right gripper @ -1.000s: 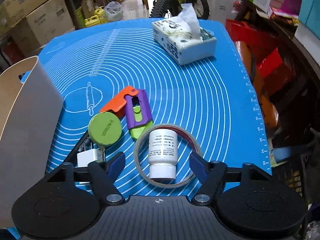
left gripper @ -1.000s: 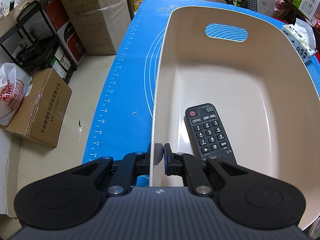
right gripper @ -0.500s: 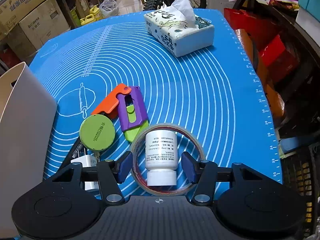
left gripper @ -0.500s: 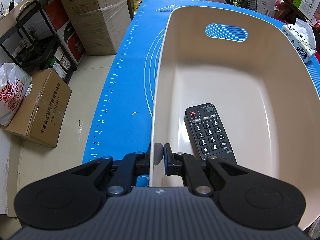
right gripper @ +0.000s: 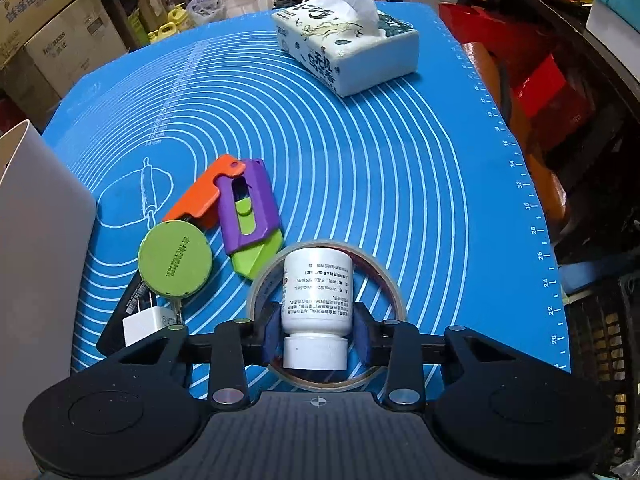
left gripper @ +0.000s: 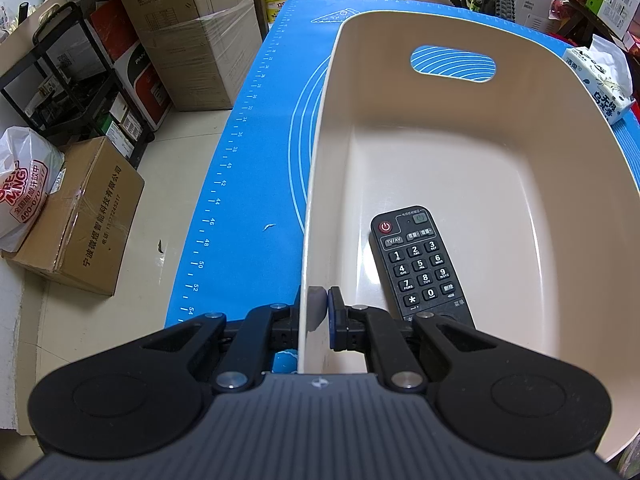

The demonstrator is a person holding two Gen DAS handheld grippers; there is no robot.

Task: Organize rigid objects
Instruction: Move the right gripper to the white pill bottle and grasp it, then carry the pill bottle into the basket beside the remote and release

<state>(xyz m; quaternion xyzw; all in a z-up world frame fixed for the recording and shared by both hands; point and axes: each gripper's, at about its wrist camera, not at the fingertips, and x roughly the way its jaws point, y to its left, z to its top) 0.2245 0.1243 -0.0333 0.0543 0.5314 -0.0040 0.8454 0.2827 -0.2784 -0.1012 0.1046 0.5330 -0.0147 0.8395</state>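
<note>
The left gripper (left gripper: 320,308) is clamped on the near wall of a cream bin (left gripper: 520,152) on the blue-matted table (left gripper: 256,152); its fingers pinch the rim. A black remote (left gripper: 420,264) lies on the bin floor, at one o'clock from that grip. The right gripper (right gripper: 316,330) has just been closing around a white pill bottle (right gripper: 318,292) lying inside a tape ring (right gripper: 384,280), fingers (right gripper: 272,330) at both sides of the bottle. A green round case (right gripper: 174,258) and a purple-and-orange cutter (right gripper: 244,208) sit at ten and eleven o'clock.
</note>
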